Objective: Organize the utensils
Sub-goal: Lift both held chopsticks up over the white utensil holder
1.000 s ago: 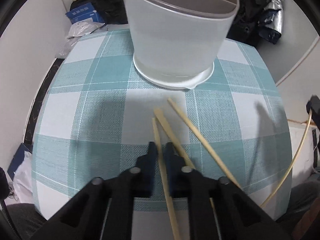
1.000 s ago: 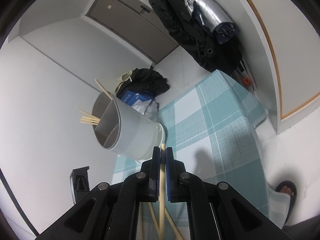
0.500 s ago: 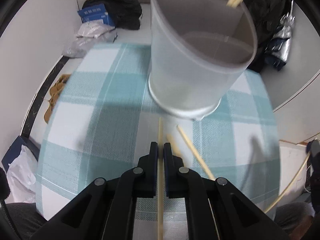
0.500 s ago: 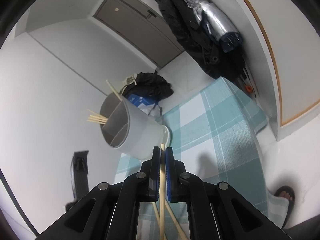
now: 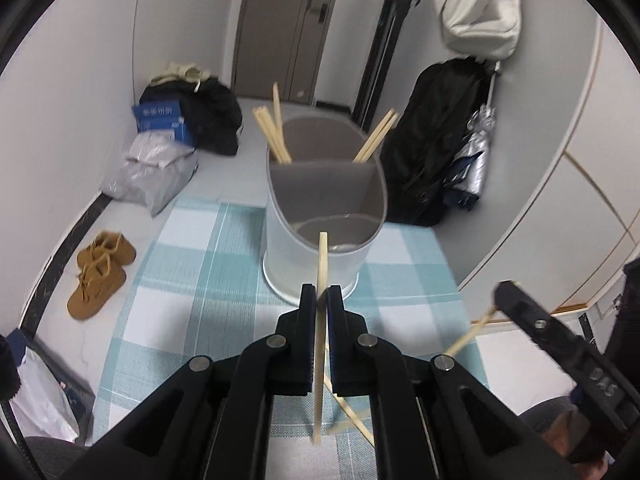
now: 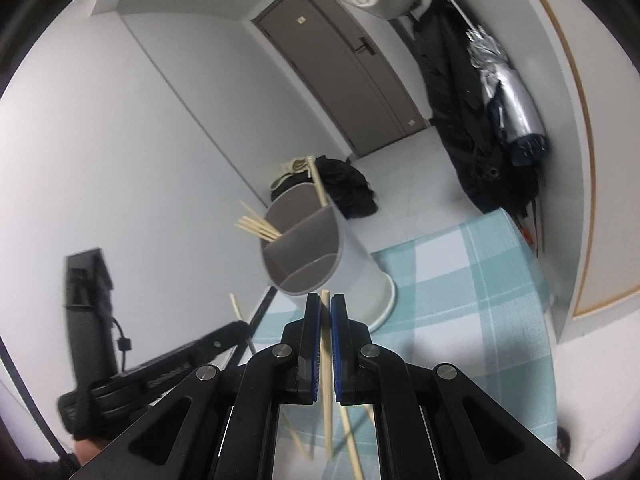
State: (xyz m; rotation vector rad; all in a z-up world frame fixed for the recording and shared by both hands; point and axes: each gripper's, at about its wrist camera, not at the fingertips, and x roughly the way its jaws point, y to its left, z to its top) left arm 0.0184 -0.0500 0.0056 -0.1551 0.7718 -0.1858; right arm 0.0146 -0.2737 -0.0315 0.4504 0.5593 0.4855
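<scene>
A white divided utensil holder [image 5: 320, 216] [image 6: 320, 256] stands on the teal checked tablecloth [image 5: 192, 264], with several wooden chopsticks [image 5: 276, 132] leaning in its far compartments. My left gripper [image 5: 321, 294] is shut on a wooden chopstick [image 5: 320, 340], lifted off the table, its tip in front of the holder's near rim. My right gripper [image 6: 326, 304] is shut on another chopstick [image 6: 327, 368], also held in the air short of the holder. Loose chopsticks [image 5: 352, 412] [image 6: 352, 440] lie on the cloth below. The right gripper's body [image 5: 552, 344] shows at right in the left wrist view.
Brown shoes [image 5: 100, 268], bags and a blue box [image 5: 160, 120] lie on the floor left of the table. Dark coats [image 5: 440, 140] hang at right. A door [image 6: 344, 64] is behind. A dark stand [image 6: 86, 304] is at left.
Both grippers have risen with their chopsticks; the left one lifted its chopstick off the cloth and tilted up, so the holder's open top now shows. The right gripper rolled.
</scene>
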